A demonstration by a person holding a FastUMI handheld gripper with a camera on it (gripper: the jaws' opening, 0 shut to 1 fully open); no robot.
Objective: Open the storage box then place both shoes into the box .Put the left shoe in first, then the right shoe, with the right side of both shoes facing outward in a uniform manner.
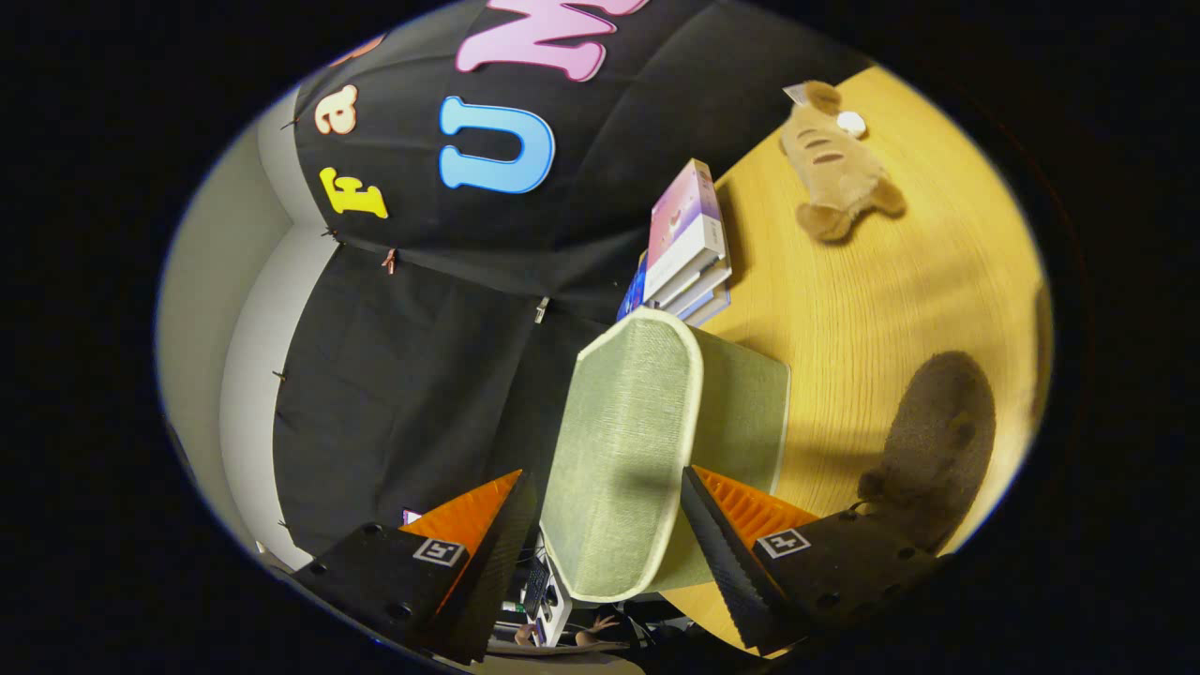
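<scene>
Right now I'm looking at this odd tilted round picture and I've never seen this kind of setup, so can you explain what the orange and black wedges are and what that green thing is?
The wedges are the two fingers of a hand-held gripper: a person carries it, and a wide-angle camera riding on it looks forward along those fingers, so the scene looks tilted and curved. The green thing between the fingers is the fabric lid of a storage box, swung up on its edge. The fingers sit on either side of the lid; whether both press on it I cannot tell. The box stands on a wooden table. Beyond it lie a stack of books and a plush toy. Beside the box is a dark brown shoe.
</scene>
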